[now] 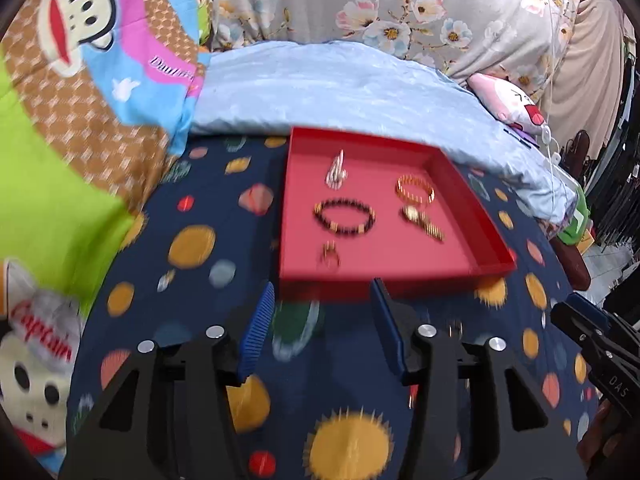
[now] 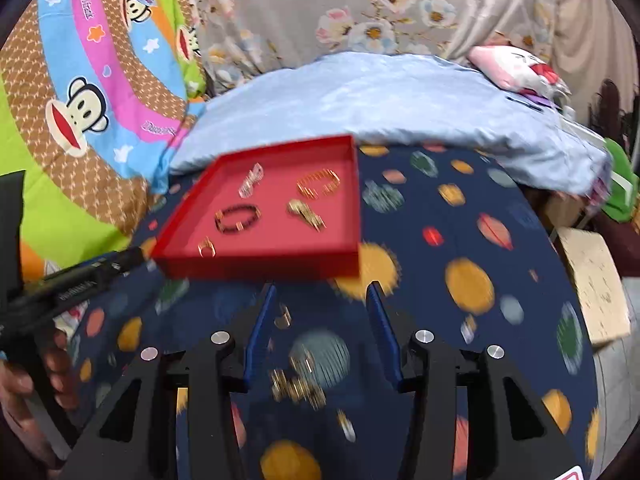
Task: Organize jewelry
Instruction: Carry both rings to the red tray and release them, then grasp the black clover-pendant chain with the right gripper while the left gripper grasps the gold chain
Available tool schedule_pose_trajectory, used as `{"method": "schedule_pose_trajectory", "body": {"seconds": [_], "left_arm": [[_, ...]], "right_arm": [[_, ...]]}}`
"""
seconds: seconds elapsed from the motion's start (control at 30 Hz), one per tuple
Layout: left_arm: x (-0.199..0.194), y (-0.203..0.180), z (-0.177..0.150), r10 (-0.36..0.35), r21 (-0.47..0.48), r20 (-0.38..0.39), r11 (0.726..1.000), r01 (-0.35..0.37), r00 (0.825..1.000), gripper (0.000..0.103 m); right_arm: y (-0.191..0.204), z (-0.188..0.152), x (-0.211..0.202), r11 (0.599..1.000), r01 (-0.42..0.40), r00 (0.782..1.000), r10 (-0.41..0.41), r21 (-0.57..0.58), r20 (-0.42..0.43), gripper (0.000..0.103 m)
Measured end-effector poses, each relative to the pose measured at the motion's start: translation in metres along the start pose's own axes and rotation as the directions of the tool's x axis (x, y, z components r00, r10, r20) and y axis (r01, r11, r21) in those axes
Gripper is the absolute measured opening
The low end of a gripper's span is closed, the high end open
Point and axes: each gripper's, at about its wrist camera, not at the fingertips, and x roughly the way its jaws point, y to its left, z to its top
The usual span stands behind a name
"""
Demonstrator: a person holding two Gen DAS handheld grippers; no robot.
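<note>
A red tray (image 1: 472, 216) (image 2: 352, 200) lies on a navy dotted cloth. In it are a silver piece (image 1: 337, 172), a gold bangle (image 1: 414, 191), a dark bead bracelet (image 1: 344, 220), a gold watch (image 1: 422, 222) and a gold ring (image 1: 329, 258). My left gripper (image 1: 322, 300) is open and empty just before the tray's near wall. My right gripper (image 2: 322, 300) is open and empty over loose gold jewelry (image 2: 298, 386) and a small gold ring (image 2: 283, 316) on the cloth. The right gripper also shows in the left wrist view (image 1: 576, 320).
A light blue pillow (image 1: 340, 88) lies behind the tray. A monkey-print quilt (image 1: 80, 60) is at the left, a floral sheet (image 1: 400, 8) at the back. A pink plush toy (image 1: 512, 100) and a cardboard box (image 2: 592, 280) are at the right.
</note>
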Motion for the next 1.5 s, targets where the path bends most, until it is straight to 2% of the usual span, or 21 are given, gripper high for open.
{"method": "schedule_pose_trajectory", "body": {"seconds": [0.13, 0.3, 0.43, 0.63, 0.87, 1.33, 1.4, 1.5], "left_arm": [[-0.013, 0.002, -0.031, 0.005, 0.013, -0.033, 1.0, -0.005, 0.999, 0.049], [-0.021, 0.001, -0.066, -0.025, -0.005, -0.091, 1.0, 0.024, 0.996, 0.052], [-0.024, -0.004, -0.083, -0.038, -0.006, -0.12, 0.999, 0.037, 0.992, 0.052], [-0.026, -0.018, -0.096, -0.051, 0.014, -0.139, 0.998, 0.054, 0.989, 0.059], [-0.023, -0.03, -0.098, -0.061, 0.025, -0.151, 0.998, 0.065, 0.987, 0.059], [-0.014, -0.025, -0.098, -0.044, 0.021, -0.164, 0.999, 0.048, 0.985, 0.059], [-0.012, -0.024, -0.097, -0.047, 0.017, -0.167, 0.999, 0.05, 0.985, 0.059], [-0.012, -0.025, -0.097, -0.048, 0.018, -0.167, 0.999, 0.051, 0.985, 0.059]], "right_arm": [[-0.008, -0.038, -0.015, 1.0, 0.015, 0.999, -0.014, 0.028, -0.049, 0.046], [-0.015, -0.073, -0.023, 0.998, 0.024, 0.995, -0.018, 0.061, -0.1, 0.046], [-0.016, -0.089, -0.026, 0.997, 0.022, 0.992, -0.013, 0.07, -0.125, 0.046], [-0.011, -0.102, -0.026, 0.998, 0.018, 0.99, -0.009, 0.059, -0.14, 0.046], [-0.004, -0.097, -0.017, 0.998, -0.016, 0.99, 0.024, 0.057, -0.142, 0.046], [0.004, -0.066, 0.036, 0.999, -0.025, 0.989, 0.031, 0.043, -0.148, 0.043], [0.004, -0.065, 0.041, 0.999, -0.023, 0.987, 0.029, 0.037, -0.156, 0.032], [0.006, -0.064, 0.046, 1.0, -0.008, 0.988, 0.011, 0.021, -0.153, 0.022]]}}
